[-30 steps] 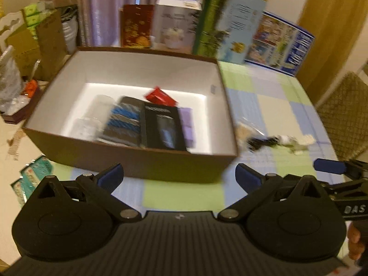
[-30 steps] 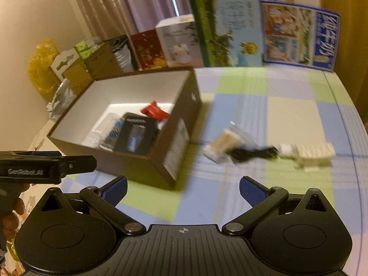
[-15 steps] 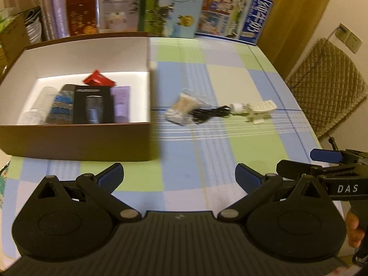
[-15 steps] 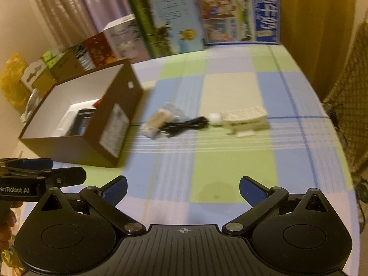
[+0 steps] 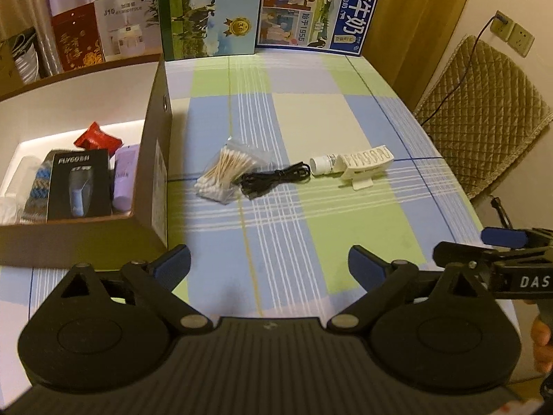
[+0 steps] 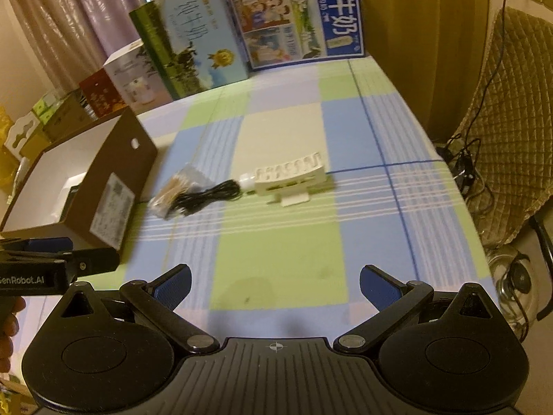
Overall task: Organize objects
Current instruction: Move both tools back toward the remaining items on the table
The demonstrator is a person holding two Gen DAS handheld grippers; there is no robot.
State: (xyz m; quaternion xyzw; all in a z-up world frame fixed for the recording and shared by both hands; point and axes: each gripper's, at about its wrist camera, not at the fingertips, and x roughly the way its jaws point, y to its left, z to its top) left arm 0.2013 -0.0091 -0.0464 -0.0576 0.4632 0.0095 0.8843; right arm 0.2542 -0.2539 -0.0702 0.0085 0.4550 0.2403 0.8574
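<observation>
A bag of cotton swabs point(image 5: 226, 170) point(image 6: 174, 188), a black cable point(image 5: 273, 180) point(image 6: 207, 196), a small white bottle point(image 5: 323, 165) point(image 6: 246, 182) and a white plastic rack point(image 5: 366, 164) point(image 6: 292, 178) lie in a row mid-table. A brown box point(image 5: 157, 159) point(image 6: 110, 173) at the left holds a black shaver box point(image 5: 81, 185), a purple tube point(image 5: 124, 178), a red packet point(image 5: 96, 136) and a knitted item point(image 5: 38, 186). My left gripper point(image 5: 269, 268) and right gripper point(image 6: 274, 285) are open and empty, well short of the row.
Milk cartons and gift boxes point(image 5: 211, 10) point(image 6: 297, 20) stand along the table's far edge. A quilted chair point(image 5: 484, 110) point(image 6: 511, 128) sits at the right, with cables on the floor beside it point(image 6: 463, 162). The checked tablecloth point(image 5: 311, 110) covers the table.
Both views have swung right, away from the box and toward the row of loose items mid-table. Both grippers stay open and empty.
</observation>
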